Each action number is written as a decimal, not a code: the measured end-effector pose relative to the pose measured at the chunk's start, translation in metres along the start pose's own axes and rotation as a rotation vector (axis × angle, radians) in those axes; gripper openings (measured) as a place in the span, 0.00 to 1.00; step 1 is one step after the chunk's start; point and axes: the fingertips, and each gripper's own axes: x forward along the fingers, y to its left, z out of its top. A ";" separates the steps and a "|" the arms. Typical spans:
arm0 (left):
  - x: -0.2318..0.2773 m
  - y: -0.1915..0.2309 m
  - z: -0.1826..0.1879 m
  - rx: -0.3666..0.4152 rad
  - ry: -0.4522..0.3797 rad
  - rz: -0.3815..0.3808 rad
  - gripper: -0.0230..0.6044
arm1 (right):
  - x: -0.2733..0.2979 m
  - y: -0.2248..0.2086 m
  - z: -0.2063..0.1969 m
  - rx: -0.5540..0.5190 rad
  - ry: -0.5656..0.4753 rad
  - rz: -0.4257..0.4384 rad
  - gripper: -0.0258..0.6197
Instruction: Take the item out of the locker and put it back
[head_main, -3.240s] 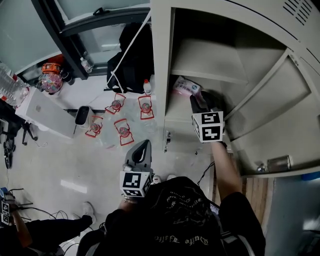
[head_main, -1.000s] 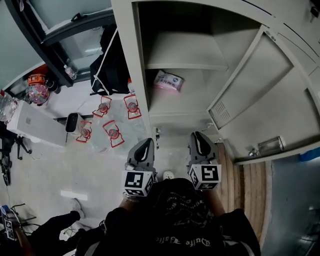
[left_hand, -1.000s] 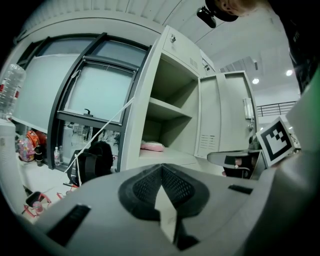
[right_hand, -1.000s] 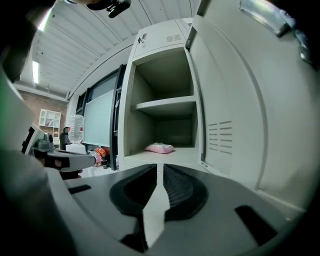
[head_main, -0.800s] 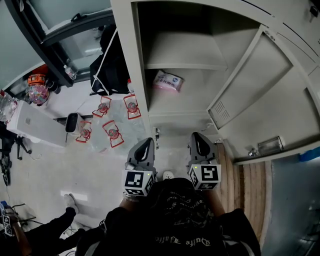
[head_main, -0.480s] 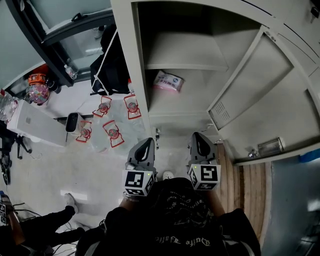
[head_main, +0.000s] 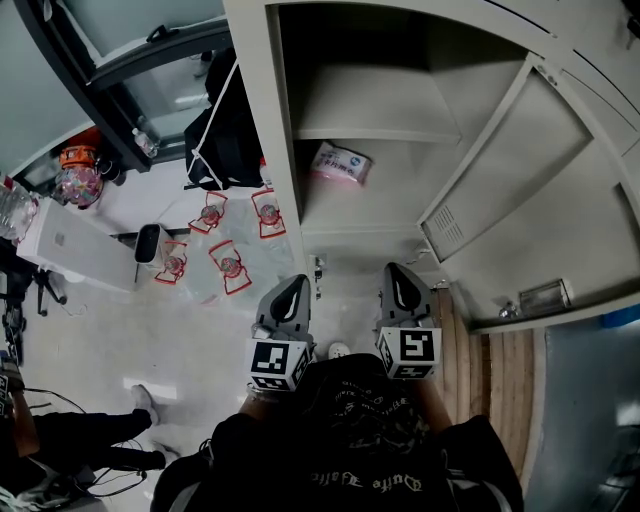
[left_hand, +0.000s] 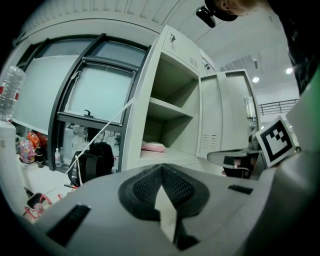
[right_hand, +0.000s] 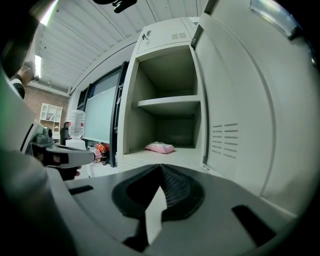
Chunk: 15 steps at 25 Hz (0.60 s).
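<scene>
Standing open at far centre: grey metal locker (head_main: 258, 130), its door (head_main: 530, 190) swung out to the right, vent slots showing on the inner face.

Contents: one pink soft packet (head_main: 340, 165), lying flat on the lower shelf (head_main: 400, 205), toward the left wall and back from the front edge. An upper shelf (head_main: 375, 105) sits above it.

Left gripper (head_main: 293, 283): held near, in front of the locker's left edge and pointing about level toward it. Its jaws are pressed together, with nothing between the pads.

Right gripper (head_main: 400, 270): held near, just right of the left one and not touching it, facing the locker opening. Its jaws are likewise pressed together and hold nothing.

Both grippers are well apart from the packet, which rests untouched on its shelf.

Floor, left of the locker:
- black backpack (head_main: 222, 135) — against the dark window frame
- several clear packs with red trim (head_main: 230, 262), scattered
- white box (head_main: 75, 245), farther left
- a person's legs (head_main: 85, 440), near left
</scene>
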 end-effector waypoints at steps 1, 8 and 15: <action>0.000 0.001 0.000 0.001 0.000 0.001 0.05 | 0.001 0.000 0.000 -0.006 0.003 0.000 0.04; 0.002 0.002 0.002 0.005 -0.001 -0.001 0.05 | 0.005 0.002 -0.002 -0.013 0.012 0.008 0.04; 0.004 0.006 0.000 0.003 0.002 0.009 0.05 | 0.008 0.004 -0.004 -0.017 0.028 0.012 0.04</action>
